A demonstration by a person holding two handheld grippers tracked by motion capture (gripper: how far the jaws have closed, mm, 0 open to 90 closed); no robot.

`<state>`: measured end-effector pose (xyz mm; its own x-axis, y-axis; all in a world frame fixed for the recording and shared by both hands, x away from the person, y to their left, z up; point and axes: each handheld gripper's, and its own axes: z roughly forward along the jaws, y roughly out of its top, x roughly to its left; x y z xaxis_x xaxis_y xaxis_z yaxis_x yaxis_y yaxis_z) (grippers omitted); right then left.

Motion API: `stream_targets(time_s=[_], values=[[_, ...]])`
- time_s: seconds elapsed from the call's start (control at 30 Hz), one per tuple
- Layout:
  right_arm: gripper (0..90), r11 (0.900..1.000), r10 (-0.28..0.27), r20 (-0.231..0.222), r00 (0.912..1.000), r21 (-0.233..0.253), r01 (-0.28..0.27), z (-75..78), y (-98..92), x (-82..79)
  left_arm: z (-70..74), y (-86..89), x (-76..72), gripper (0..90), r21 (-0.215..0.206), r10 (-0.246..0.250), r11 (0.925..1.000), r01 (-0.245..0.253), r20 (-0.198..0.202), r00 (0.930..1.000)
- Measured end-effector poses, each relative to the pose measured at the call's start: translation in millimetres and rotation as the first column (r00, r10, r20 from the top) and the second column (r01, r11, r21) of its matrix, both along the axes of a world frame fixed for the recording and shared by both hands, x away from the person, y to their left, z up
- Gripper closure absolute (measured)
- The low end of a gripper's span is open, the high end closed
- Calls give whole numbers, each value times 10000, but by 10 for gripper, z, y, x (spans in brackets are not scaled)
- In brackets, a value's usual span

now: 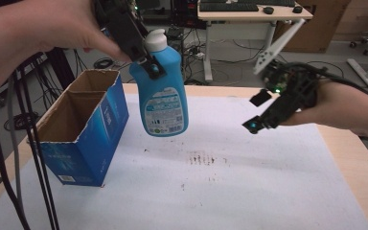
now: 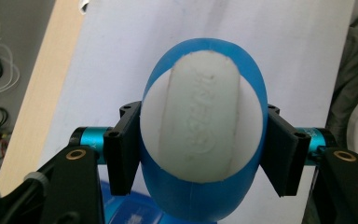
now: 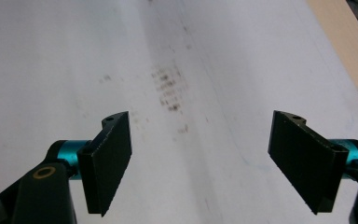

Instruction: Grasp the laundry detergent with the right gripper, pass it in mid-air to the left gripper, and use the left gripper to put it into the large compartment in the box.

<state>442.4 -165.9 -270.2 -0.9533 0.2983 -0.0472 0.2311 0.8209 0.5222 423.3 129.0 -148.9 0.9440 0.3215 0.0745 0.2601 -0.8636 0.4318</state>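
A box [image 1: 81, 132], open at the top, is set on the left part of the sheet [image 1: 230, 191] that is spread over the table [image 1: 352, 153]. A bottle [image 1: 163, 91] is held in the air just to the right of the box, above the sheet and clear of it, upright, with its cap [image 1: 156, 40] uppermost. The bottle is clamped below the cap between the jaws of the left gripper [image 1: 143, 57], which is placed above the box's right rear corner. The right gripper [image 1: 258, 111] is held well to the right of the box, beyond the bottle, above the sheet, its jaws spread with nothing between them. A patch of smudges [image 1: 202, 158] is found on the sheet to the right of the box, nearer than the bottle.
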Motion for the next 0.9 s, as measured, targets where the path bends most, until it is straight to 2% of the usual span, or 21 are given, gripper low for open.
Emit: stream_targets(time_s=[0.13,0.27,0.37,0.5,0.53,0.57,0.67,0.77,0.83,0.9], values=[[209,9988,-434,-92,9990,-226,432,-19,-185,32,87,227,-26,379,-116,748,9971,-746,174,9970],[208,9958,-860,-229,9960,-334,852,-22,-402,64,190,466,-55,379,-407,1642,9858,-1630,270,9861],[208,9906,-1249,-180,9920,-590,1236,-31,-552,81,255,644,-90,379,-566,2355,9707,-2333,355,9712],[209,9833,-1724,-154,9849,-611,1712,-22,-745,98,314,876,-126,379,-611,3221,9457,-3192,459,9456],[208,9815,-1827,-147,9831,-607,1815,-17,-789,100,314,876,-126,379,-611,3221,9457,-3192,459,9456],[209,9795,-1935,-110,9810,-601,1925,-18,-839,105,329,982,-144,379,-583,3550,9342,-3519,551,9332],[209,9761,-2088,-144,9778,-649,2075,-38,-933,117,343,1138,-158,379,-549,4178,9082,-4149,590,9066],[209,9699,-2303,-82,9731,-829,2288,-65,-1007,132,343,1277,-173,379,-565,4817,8760,-4789,579,8744],[208,9672,-2434,-85,9699,-767,2421,-66,-1054,151,344,1366,-182,379,-484,5195,8544,-5174,559,8526],[209,9649,-2534,-52,9673,-723,2524,-59,-1086,170,343,1416,-193,379,-431,5458,8379,-5441,570,8360]])
